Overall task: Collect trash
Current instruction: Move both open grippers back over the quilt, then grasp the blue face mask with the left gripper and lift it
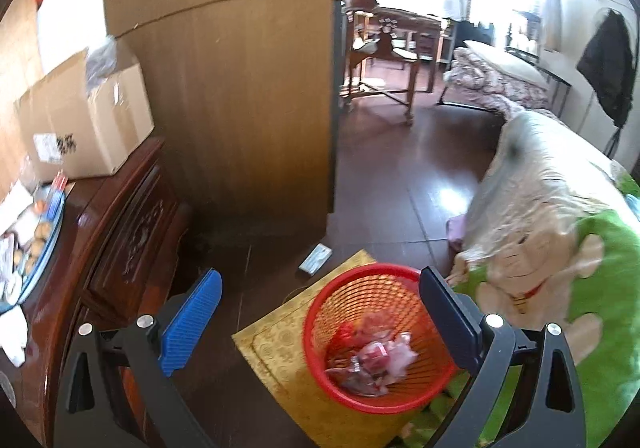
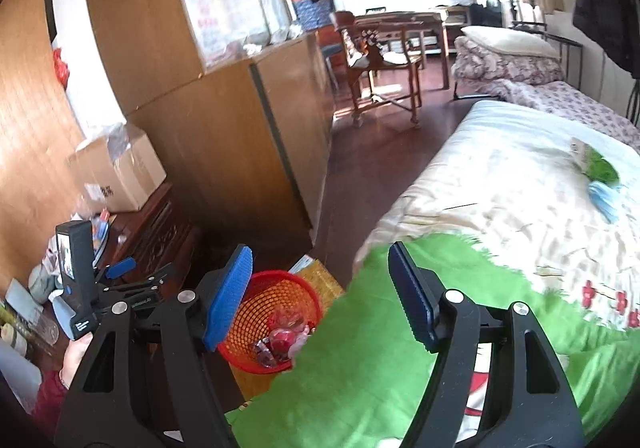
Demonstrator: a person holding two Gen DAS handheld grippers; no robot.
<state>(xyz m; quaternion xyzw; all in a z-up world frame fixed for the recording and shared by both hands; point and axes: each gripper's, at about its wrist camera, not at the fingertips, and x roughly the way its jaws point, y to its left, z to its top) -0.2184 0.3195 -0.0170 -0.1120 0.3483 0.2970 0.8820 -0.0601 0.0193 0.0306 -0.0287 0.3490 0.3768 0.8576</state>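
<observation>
A red mesh basket point(image 1: 372, 336) stands on a yellow mat point(image 1: 276, 344) on the dark floor, with crumpled pink and red wrappers point(image 1: 372, 364) inside. My left gripper point(image 1: 320, 312) hovers above its near rim, jaws wide open and nothing between them. A small white and blue packet point(image 1: 316, 258) lies on the floor just beyond the mat. In the right wrist view my right gripper point(image 2: 320, 296) is open and holds nothing, above the green blanket's edge, with the basket point(image 2: 272, 320) down to its left. The left gripper's blue finger point(image 2: 122, 267) shows at far left, held by a hand.
A dark carved dresser point(image 1: 120, 248) at the left carries a cardboard box point(image 1: 88, 124) and a plate of food point(image 1: 36, 244). A tall wooden cabinet point(image 1: 240, 108) stands behind the basket. The bed with a green blanket point(image 2: 360, 348) fills the right. Dark floor runs to a chair point(image 1: 380, 60) at the back.
</observation>
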